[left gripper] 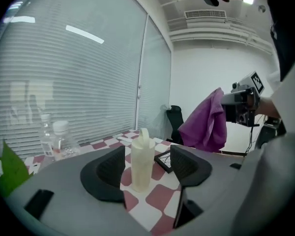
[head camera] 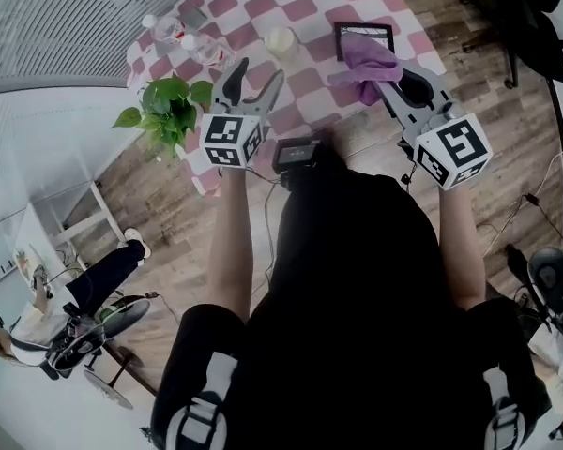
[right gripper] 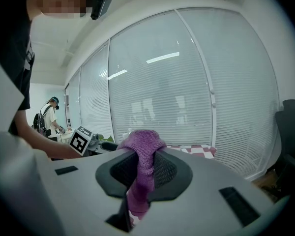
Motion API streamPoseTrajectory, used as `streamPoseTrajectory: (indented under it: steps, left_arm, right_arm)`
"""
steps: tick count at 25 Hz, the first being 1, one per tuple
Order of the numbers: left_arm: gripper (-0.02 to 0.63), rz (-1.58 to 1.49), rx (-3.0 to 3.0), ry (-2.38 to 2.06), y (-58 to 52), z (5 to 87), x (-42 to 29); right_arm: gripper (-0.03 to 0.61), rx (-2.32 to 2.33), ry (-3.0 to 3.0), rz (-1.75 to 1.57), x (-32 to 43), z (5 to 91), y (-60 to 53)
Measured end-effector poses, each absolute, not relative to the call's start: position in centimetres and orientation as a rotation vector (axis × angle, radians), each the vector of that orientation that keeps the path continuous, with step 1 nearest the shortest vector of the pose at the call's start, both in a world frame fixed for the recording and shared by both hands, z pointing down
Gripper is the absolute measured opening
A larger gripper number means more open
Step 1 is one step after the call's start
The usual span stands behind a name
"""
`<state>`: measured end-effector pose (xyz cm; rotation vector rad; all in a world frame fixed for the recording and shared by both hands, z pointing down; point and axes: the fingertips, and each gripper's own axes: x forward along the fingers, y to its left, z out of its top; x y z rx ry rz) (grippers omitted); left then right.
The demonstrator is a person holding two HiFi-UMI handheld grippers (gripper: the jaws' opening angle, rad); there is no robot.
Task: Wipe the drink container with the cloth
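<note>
The drink container (head camera: 281,42), a pale cream bottle with a spout lid, stands upright on the red-and-white checked table (head camera: 311,87). My left gripper (head camera: 253,75) hovers just short of it with its jaws wide open and empty. In the left gripper view the container (left gripper: 141,162) shows beyond the gap of that gripper (left gripper: 146,157), untouched. My right gripper (head camera: 387,81) is shut on the purple cloth (head camera: 366,64), held above the table's right part. The cloth (right gripper: 140,149) bunches over the top of the right gripper (right gripper: 143,170) and hangs down between the pads.
Two clear plastic bottles (head camera: 183,37) stand at the table's far left, also seen as bottles (left gripper: 59,139). A black-framed square (head camera: 363,32) lies beyond the cloth. A leafy plant (head camera: 164,111) sits at the near left corner and a black device (head camera: 296,153) at the near edge.
</note>
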<state>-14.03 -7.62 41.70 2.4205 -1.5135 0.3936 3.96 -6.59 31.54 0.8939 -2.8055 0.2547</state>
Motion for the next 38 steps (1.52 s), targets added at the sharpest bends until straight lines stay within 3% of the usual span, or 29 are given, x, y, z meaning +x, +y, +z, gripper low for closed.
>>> streamPoseTrajectory:
  steps: [3,6,14,21,38]
  left_arm:
    - [0.302,0.344,2.399,-1.573,-4.3,40.1,-14.2]
    - [0.158,0.272,2.385,-1.624,-0.7,37.9,-13.8]
    - [0.044,0.138,2.334,-1.665,7.8,33.8,-10.6]
    - [0.043,0.145,2.352,-1.687,13.5,30.2,-7.7]
    - [0.043,0.136,2.339,-1.783,17.0,27.1,-9.7]
  right_arm:
    - [0.063,0.860,-2.820,0.270,4.4,31.5,-4.9]
    - [0.062,0.846,-2.835,0.279,5.3,31.1,-3.1]
    - [0.063,0.857,-2.884,0.297,8.2,29.8,2.7]
    - [0.054,0.825,-2.950,0.310,10.0,28.3,7.7]
    - [0.051,0.755,-2.968,0.228,8.7,26.2,11.2]
